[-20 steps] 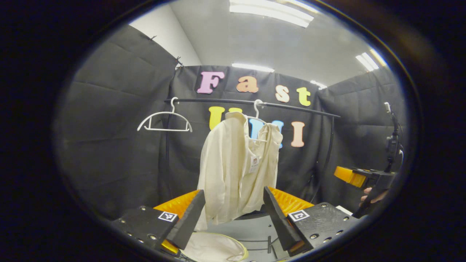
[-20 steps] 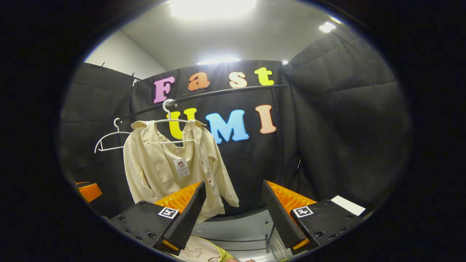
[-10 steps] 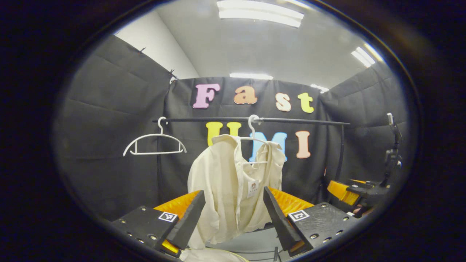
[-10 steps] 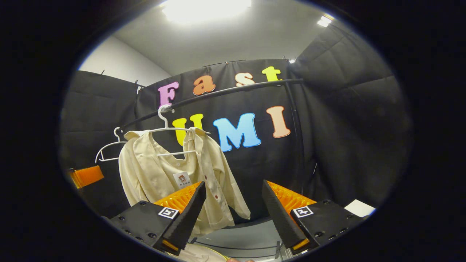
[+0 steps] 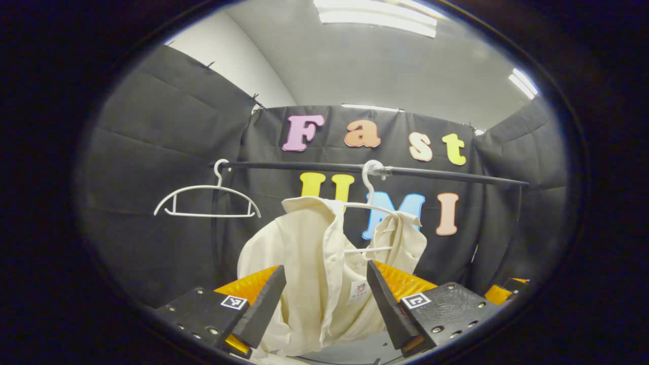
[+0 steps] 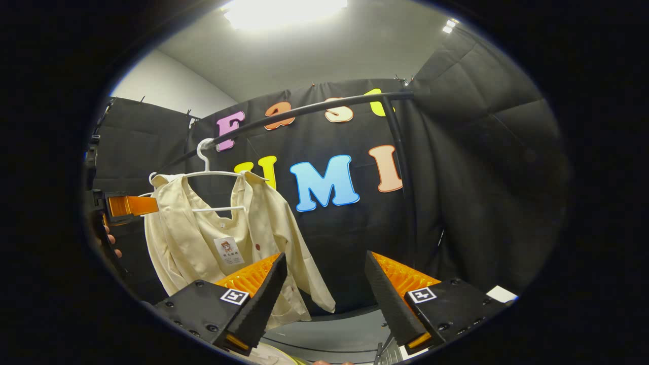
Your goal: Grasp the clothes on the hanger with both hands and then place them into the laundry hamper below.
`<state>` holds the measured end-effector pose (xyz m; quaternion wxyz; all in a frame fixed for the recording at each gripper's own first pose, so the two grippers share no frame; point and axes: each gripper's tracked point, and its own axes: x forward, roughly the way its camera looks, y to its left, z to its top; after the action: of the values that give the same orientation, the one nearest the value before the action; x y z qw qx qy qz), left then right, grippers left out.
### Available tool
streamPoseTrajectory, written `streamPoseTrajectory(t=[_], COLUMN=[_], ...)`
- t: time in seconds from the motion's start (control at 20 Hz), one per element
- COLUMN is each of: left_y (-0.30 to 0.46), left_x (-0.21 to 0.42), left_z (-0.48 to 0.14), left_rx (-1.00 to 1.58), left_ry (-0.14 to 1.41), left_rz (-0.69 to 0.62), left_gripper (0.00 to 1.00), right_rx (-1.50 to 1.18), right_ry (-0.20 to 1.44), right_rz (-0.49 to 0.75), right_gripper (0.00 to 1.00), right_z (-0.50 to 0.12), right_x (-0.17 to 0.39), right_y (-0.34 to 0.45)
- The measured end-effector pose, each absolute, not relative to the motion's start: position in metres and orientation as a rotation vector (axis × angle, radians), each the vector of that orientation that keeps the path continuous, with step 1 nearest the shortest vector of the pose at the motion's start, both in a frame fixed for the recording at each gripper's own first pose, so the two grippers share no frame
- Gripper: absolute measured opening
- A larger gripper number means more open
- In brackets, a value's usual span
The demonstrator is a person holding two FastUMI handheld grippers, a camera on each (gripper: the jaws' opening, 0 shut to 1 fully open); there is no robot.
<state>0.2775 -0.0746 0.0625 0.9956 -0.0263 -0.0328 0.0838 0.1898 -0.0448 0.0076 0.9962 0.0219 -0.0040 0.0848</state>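
Note:
A cream shirt (image 5: 309,263) hangs open on a white hanger (image 5: 372,203) hooked over the black rail (image 5: 431,173). My left gripper (image 5: 324,309) is open, and the shirt's lower part shows between its fingers, farther off, apart from them. In the right gripper view the same shirt (image 6: 203,243) hangs at the left, with its tag on the front. My right gripper (image 6: 324,304) is open with nothing between its fingers, aimed right of the shirt. A pale edge of the hamper (image 6: 268,357) peeks below the right gripper's left finger.
A second, bare white hanger (image 5: 208,200) hangs on the rail left of the shirt. The rail's black upright (image 6: 403,177) stands right of the shirt. The other gripper (image 6: 127,205) and a hand (image 6: 111,243) show at the left edge of the right gripper view.
Both grippers have risen and moved closer to the rail; the shirt looks larger in the left gripper view. The hamper has dropped almost out of both views. Both stay open.

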Motion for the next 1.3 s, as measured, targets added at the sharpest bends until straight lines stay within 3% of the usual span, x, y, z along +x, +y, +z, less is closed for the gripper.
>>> streamPoseTrajectory(t=[0.5,0.7,0.75,0.8,0.9,1.15,1.25,1.3], left_y=[-0.090,-0.069,-0.065,-0.062,-0.057,-0.049,-0.045,-0.049], left_x=[0.366,0.386,0.390,0.393,0.396,0.398,0.401,0.399], left_z=[0.034,0.028,0.027,0.027,0.026,0.023,0.020,0.019], left_rx=[0.006,0.035,0.042,0.054,0.093,0.137,0.145,0.141], left_ry=[-0.011,-0.008,-0.004,-0.004,-0.002,0.015,0.020,0.022], left_rz=[0.290,0.409,0.430,0.442,0.473,0.485,0.485,0.464], left_gripper=[0.94,0.93,0.94,0.94,0.94,0.73,0.48,0.48], right_rx=[0.042,0.067,0.066,0.063,0.058,0.045,0.035,0.033], right_ry=[0.114,0.152,0.161,0.165,0.173,0.181,0.190,0.193], right_rz=[0.245,0.267,0.275,0.283,0.299,0.337,0.352,0.355], right_gripper=[0.98,0.98,0.93,0.98,0.98,0.98,0.98,0.98], right_z=[-0.035,-0.047,-0.050,-0.053,-0.055,-0.059,-0.061,-0.063], right_x=[0.219,0.223,0.223,0.225,0.227,0.225,0.226,0.227], right_y=[-0.049,-0.048,-0.047,-0.045,-0.040,-0.034,-0.031,-0.026])
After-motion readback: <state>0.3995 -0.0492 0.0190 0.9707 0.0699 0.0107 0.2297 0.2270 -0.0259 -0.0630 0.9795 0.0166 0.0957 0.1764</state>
